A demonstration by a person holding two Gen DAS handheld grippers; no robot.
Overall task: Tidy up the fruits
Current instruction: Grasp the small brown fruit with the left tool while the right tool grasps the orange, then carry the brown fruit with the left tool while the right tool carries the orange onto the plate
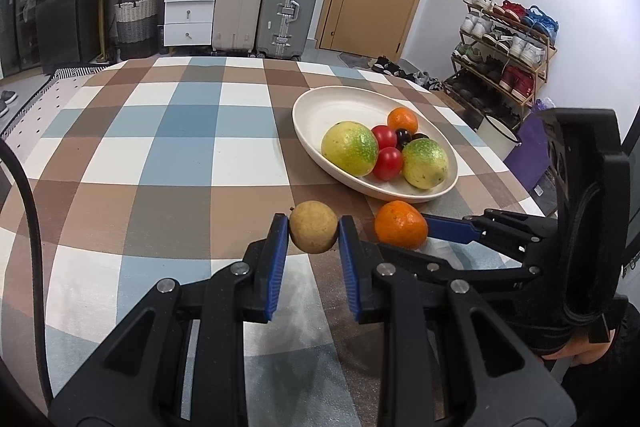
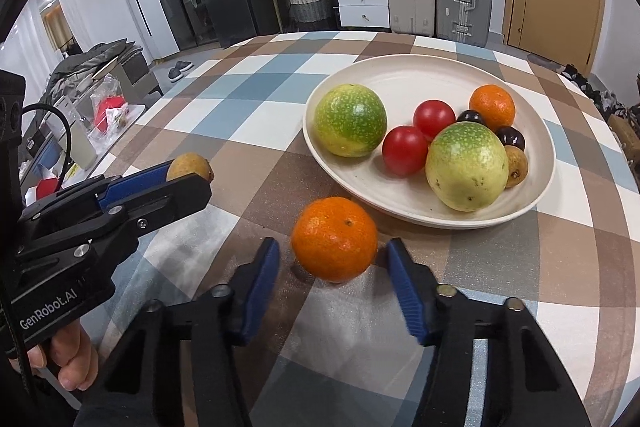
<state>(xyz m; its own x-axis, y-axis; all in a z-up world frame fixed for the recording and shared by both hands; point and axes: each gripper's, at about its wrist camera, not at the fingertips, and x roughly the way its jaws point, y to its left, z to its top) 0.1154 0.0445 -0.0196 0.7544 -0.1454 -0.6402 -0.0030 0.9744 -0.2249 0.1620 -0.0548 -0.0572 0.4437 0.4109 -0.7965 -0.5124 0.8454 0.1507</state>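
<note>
Left wrist view: left gripper (image 1: 313, 231) clenched on a tan fruit (image 1: 313, 231) above the table (image 1: 160, 155). Right gripper (image 2: 332, 263) straddles an orange (image 2: 334, 239), pads apart from it. Only the right view shows another tan fruit (image 2: 517, 167) in the plate (image 2: 400, 83).

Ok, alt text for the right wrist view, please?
The right gripper straddles a mandarin on the checked tablecloth, pads not touching it. Behind, a cream plate holds fruit; at left, the left gripper clamps a longan.

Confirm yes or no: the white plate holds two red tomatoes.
Yes: two round red tomatoes lie side by side in the white oval plate, between the green-yellow fruits.
</note>
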